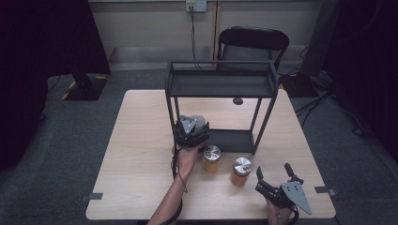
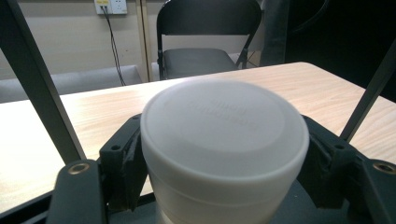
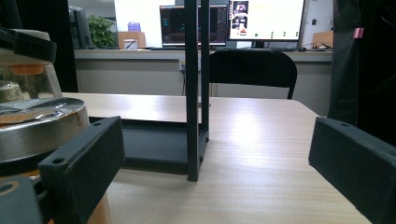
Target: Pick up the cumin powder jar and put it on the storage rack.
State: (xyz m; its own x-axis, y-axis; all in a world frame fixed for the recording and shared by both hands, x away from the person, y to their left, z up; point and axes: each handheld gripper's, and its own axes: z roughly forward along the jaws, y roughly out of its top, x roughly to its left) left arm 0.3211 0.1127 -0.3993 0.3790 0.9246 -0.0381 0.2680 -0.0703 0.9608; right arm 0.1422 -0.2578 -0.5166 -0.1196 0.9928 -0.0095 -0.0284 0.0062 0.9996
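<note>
Standing upright on the lower shelf of the black rack (image 1: pixel 220 79), at its front left corner, the white jar (image 2: pixel 224 140) is seen with its long axis vertical and its lid facing up. The left gripper (image 1: pixel 191 132) is set around the jar, one jaw on each side; in the left gripper view the pads lie at or just off the jar wall, and a firm pinch cannot be confirmed. A risk is judged here: if the gripper is drawn back at an angle, a jaw could catch the jar and tip it or drag it off the shelf edge. The rack's front left post could also be struck. The right gripper (image 1: pixel 273 176) is held spread and empty over the surface (image 1: pixel 141 154), right of the rack, just beside one of two metal-lidded jars (image 1: pixel 241 171).
</note>
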